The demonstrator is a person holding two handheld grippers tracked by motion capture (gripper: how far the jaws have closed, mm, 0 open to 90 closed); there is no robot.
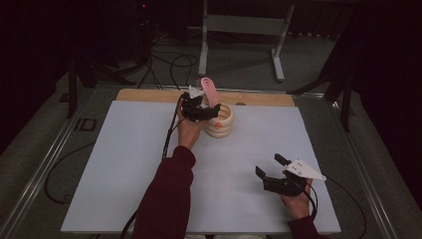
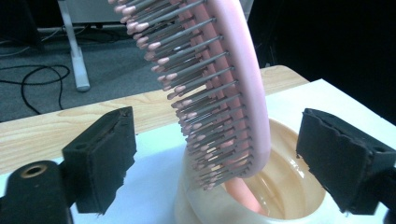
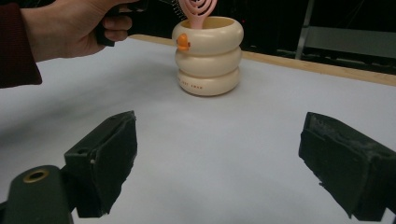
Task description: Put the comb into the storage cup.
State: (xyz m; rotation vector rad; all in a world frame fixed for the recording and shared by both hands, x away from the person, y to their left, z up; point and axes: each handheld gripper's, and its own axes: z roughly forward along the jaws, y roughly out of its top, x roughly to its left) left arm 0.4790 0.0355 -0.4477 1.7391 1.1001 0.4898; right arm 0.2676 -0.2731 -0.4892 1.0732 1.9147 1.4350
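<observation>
High view overhead; tongs views low, sharing cream holder (image 3: 208, 55).

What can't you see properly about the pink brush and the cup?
- Pink hairbrush: handle end hidden inside the cream cup in the left gripper view; top cut off by the upper edge.
- Cup lettering: too small to read in the right gripper view.
- Orange figure: too small to identify.
- High view: the left gripper covers part of the cup.

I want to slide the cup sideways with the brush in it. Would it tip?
Possibly. The brush leans out above the cup rim, likely making it top-heavy. The cup's ringed body looks wide-based, so a low push probably slides it.
</observation>
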